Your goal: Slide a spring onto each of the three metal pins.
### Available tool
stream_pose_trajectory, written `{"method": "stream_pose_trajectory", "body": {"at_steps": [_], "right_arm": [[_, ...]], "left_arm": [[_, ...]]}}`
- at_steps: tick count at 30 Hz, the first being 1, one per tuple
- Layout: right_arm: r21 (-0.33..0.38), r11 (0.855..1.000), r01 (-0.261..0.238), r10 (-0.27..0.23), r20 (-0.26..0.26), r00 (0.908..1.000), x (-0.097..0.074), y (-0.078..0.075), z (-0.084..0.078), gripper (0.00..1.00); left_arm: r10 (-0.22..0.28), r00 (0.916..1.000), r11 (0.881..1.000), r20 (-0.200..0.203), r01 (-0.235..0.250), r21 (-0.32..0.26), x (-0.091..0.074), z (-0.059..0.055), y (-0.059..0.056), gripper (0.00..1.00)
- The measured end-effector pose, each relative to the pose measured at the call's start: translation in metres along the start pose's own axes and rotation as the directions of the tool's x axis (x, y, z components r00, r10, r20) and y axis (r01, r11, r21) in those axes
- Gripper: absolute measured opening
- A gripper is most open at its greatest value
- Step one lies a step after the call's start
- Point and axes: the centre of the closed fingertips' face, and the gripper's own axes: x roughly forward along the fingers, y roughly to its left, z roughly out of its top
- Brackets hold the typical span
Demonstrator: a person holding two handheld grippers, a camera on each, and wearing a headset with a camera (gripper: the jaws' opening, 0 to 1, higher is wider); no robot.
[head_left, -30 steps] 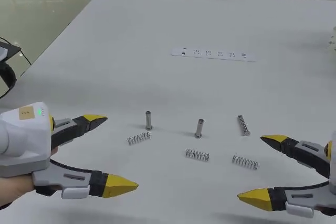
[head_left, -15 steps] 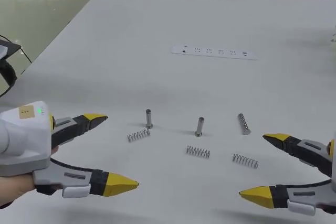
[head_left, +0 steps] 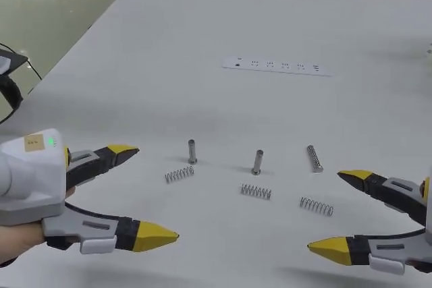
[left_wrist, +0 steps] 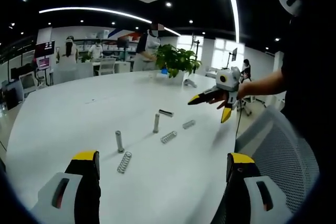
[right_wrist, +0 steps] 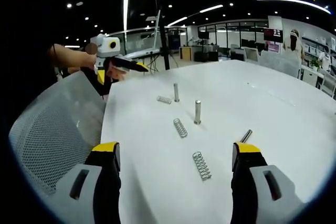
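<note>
In the head view the left claw at lower left and the right claw at lower right both gape empty, with three springs lying loose on the worktop just below the pins at centre.

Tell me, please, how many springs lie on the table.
3. The left spring lies beside the left pin, the middle spring in front of the middle pin, the right spring in front of the right pin. None seems hidden.
</note>
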Motion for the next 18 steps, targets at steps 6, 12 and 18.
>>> {"method": "stream_pose_trajectory", "body": {"at_steps": [6, 12, 18], "right_arm": [[-0.002, 1.0, 0.001, -0.001, -0.001, 1.0, -0.0007, 0.0007, 0.0004, 0.88], [-0.004, 1.0, -0.001, 0.001, -0.003, 1.0, -0.0012, 0.0016, 0.0, 0.89], [-0.008, 1.0, -0.004, 0.004, -0.013, 0.9999, -0.0009, 0.0016, -0.0023, 0.89]], "left_arm": [[-0.004, 1.0, 1.0, -0.002, 0.004, -0.002, 0.0008, -0.0011, -0.0011, 0.98], [-0.003, 1.0, 1.0, -0.004, 0.003, -0.002, 0.0017, -0.0018, -0.0005, 0.98], [-0.007, 1.0, 1.0, -0.002, 0.007, 0.0, 0.0022, -0.0006, -0.0015, 0.98]]}}
